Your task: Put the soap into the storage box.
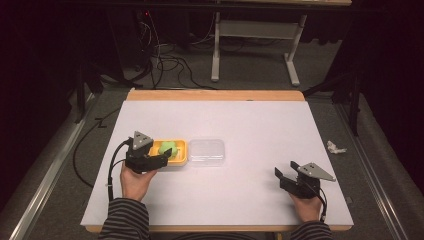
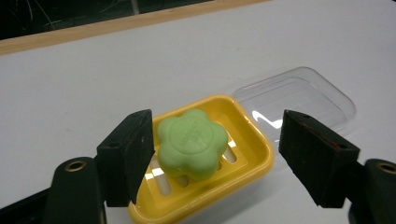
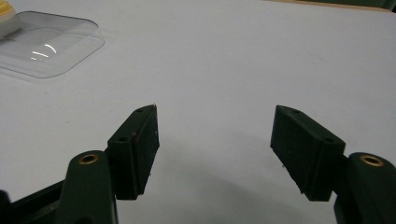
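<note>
Green flower-shaped soap in yellow dish — between left gripper's open jaws, ungripped.

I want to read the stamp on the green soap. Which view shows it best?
The left gripper view: the green soap sits close, facing the camera, in the yellow dish. The high view shows it small; the right gripper view catches just the dish's corner.

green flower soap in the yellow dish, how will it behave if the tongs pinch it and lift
The green soap looks solid and thick, so it probably stays stiff and feels fairly heavy for its size. Its smooth, lobed sides may slip or twist between flat pads. It sits loose in the yellow dish, so the light dish likely stays behind, though it might slide if nudged.
</note>
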